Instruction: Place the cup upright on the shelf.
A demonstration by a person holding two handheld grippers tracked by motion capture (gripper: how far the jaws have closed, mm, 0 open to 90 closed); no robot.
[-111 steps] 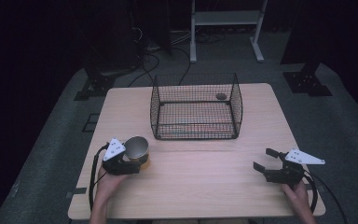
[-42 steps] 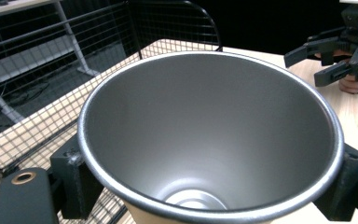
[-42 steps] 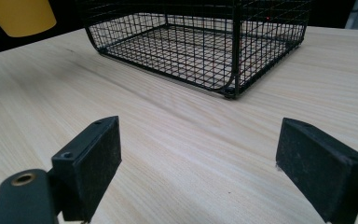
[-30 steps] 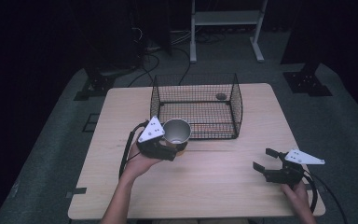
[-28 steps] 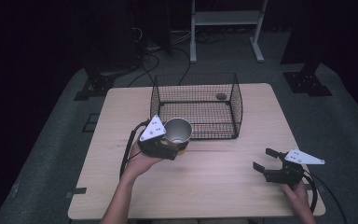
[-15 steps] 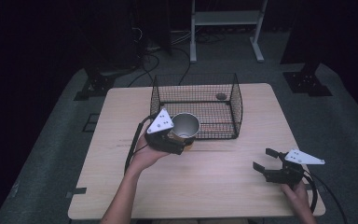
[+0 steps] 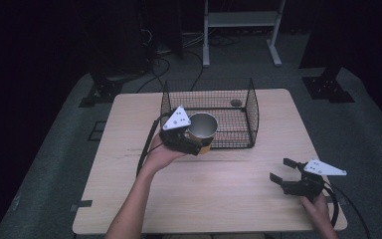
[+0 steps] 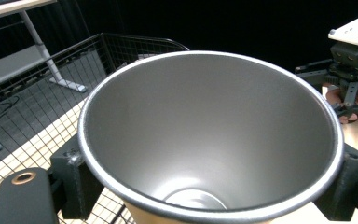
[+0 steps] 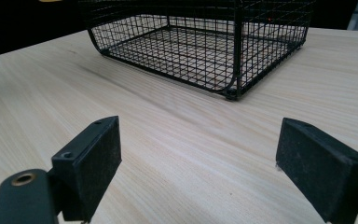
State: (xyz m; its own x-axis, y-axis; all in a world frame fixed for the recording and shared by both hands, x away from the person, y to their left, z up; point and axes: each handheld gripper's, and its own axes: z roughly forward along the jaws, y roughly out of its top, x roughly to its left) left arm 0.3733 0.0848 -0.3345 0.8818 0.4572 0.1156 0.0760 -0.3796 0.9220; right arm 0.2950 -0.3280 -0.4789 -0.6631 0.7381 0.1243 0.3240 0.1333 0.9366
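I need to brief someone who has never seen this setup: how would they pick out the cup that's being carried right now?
Find the wooden table and the black wire basket on its far half. At the basket's near-left corner the left gripper holds a metal cup upright above the table. It is the one shiny, round, open-topped thing among black wire and black tools.

Cup [image 8: 209, 140] base and outer wall cut off by the bottom edge in the left gripper view; its bulk hides the left tool's [image 7: 195, 143] pads and most of the basket [image 8: 42, 93] floor behind it. In the high view, a small dark object [image 7: 236, 103] in the basket's far corner is too small to identify. Right tool [image 9: 214, 172]: both jaws are cut at the frame bottom in the right gripper view, and the basket's far rim is cropped at the top.
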